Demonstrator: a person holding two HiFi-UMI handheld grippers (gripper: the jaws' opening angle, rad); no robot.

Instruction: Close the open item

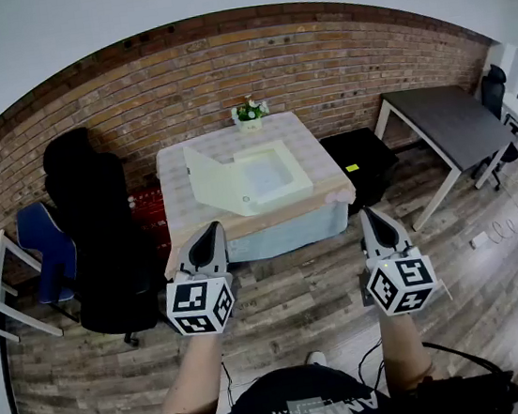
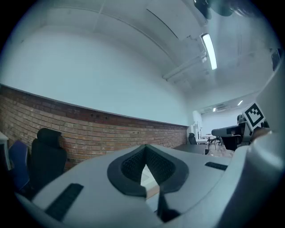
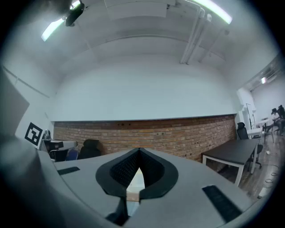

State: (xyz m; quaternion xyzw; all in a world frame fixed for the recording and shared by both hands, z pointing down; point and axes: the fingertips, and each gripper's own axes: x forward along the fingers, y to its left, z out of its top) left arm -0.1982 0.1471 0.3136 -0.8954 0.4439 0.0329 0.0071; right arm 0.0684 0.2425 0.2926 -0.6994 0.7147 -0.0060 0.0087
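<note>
The left gripper point(image 1: 213, 229) is pressed shut. Its two dark pads meet at the tips with nothing between them. It touches nothing and hangs in the air on the near side of the surface point(image 1: 320, 151). The right gripper point(image 1: 369, 214) is the same: jaws together, empty, in the air, well apart from the left one.

The open box point(image 1: 254, 181), pale and shallow, lies on the cloth-covered surface ahead of both grippers, roughly midway between them in the head view. Its lid point(image 1: 206, 182) stands up, tilted, along the box's left side. A small pot of flowers point(image 1: 249, 112) stands at the far edge of the surface, behind the box and in front of the brick wall point(image 1: 315, 57).

Both gripper views are tipped up toward the wall and ceiling, so each gripper's own body hides nearly all of the box. Only a pale sliver and a strip of wood-coloured edge show through the small notch under the closed pads, too little to tell which part it is. From the head view the box is small, and what lies inside it cannot be made out. A black office chair point(image 1: 91, 223) stands left of the surface and a dark table point(image 1: 456, 119) stands to its right. The frame cuts off the table's far end.
</note>
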